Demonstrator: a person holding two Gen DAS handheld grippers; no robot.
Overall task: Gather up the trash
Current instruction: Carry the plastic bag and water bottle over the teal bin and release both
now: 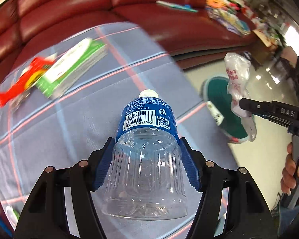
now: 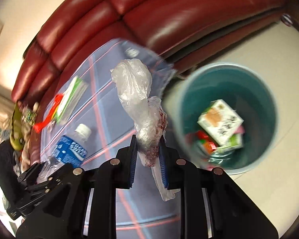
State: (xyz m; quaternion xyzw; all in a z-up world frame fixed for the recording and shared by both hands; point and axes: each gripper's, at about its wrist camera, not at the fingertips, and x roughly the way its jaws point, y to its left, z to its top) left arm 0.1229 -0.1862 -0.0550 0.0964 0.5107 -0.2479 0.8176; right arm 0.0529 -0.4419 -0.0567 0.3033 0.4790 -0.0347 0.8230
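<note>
My left gripper [image 1: 146,141] is shut on a clear plastic bottle [image 1: 147,117] with a blue label and white cap, its blue pads pressing both sides above the table. In the right wrist view the same bottle [image 2: 71,151] shows at lower left. My right gripper [image 2: 148,139] is shut on a crumpled clear plastic bag [image 2: 133,83] with red print, which sticks up past the fingers and hangs below them. A teal trash bin [image 2: 255,91] stands on the floor right of the table, holding a white carton [image 2: 219,119] and colourful wrappers. The left wrist view shows the bag [image 1: 237,73] over the bin [image 1: 219,91].
The table has a blue-grey cloth [image 1: 69,139] with pink lines. A green and white box [image 1: 73,67] and a red wrapper [image 1: 20,85] lie at its far left. A dark red leather sofa [image 1: 89,4] curves behind, with colourful items [image 1: 225,14] on it. The floor is pale and glossy.
</note>
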